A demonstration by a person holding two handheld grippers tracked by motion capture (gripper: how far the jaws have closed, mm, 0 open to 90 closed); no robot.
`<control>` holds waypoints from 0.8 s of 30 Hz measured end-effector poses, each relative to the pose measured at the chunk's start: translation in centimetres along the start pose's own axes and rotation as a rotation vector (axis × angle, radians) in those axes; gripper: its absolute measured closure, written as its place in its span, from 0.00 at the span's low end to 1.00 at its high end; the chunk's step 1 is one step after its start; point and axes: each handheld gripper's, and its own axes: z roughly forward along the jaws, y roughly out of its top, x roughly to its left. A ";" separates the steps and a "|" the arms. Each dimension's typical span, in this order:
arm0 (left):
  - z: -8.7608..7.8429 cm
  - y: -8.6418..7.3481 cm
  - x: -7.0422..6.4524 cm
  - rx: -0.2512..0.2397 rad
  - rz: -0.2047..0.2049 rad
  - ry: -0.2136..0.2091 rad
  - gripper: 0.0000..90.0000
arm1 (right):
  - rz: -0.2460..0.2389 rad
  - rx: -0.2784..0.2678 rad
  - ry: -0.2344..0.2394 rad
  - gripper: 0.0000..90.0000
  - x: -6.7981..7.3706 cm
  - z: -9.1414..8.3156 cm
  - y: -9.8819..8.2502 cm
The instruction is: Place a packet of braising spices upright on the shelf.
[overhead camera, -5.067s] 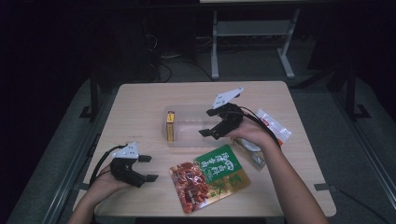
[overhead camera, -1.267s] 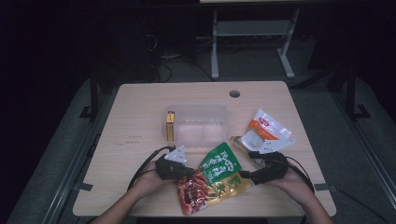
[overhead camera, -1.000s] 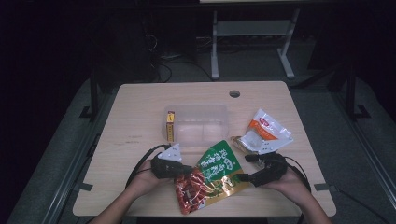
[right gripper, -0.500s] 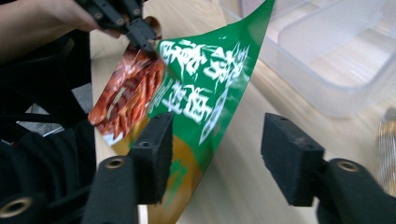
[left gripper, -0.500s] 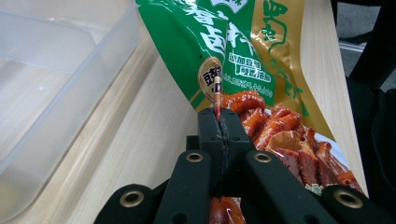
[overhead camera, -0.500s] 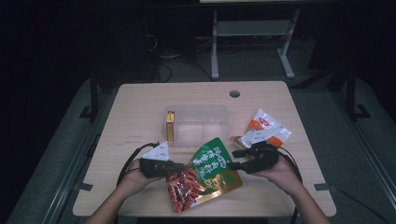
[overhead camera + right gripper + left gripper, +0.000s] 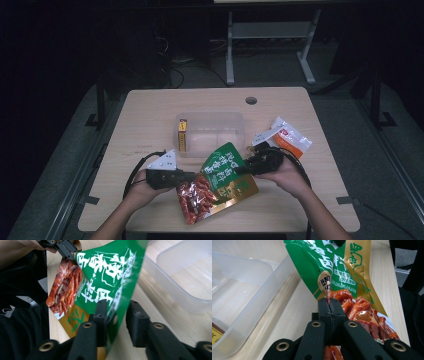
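Note:
A green, gold and red snack pouch [image 7: 220, 180] is tilted up off the table's near middle. My left gripper [image 7: 192, 176] is shut on its left edge; in the left gripper view [image 7: 329, 307] the jaws pinch the pouch's seam [image 7: 337, 270]. My right gripper [image 7: 239, 170] is at the pouch's right edge. In the right gripper view [image 7: 118, 312] its jaws have just been closing with the green edge [image 7: 110, 277] between them. One pad touches the film, while a gap remains at the other. The left gripper [image 7: 66, 250] shows at the pouch's far corner.
A clear plastic container [image 7: 210, 114] stands just beyond the pouch, with a yellow box [image 7: 182, 136] upright at its left end. An orange and white pouch [image 7: 287, 137] lies to the right of it. A cable hole [image 7: 251, 100] sits near the table's far edge.
Both hands have carried the pouch left and toward the container, and its far edge has tipped up. The right gripper's jaws have narrowed around the pouch's right edge.

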 end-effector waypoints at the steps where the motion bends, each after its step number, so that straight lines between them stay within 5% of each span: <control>1: 0.0 0.0 0.0 -0.001 0.001 0.001 1.00 | -0.006 -0.001 0.005 0.81 -0.1 0.1 0.0; 12: 0.0 -0.1 0.2 -0.016 -0.004 -0.011 1.00 | -0.027 0.009 0.015 0.99 0.0 0.6 0.4; 24: 0.5 -0.4 0.3 -0.006 -0.010 -0.025 0.94 | -0.037 0.039 0.007 1.00 0.2 0.1 1.4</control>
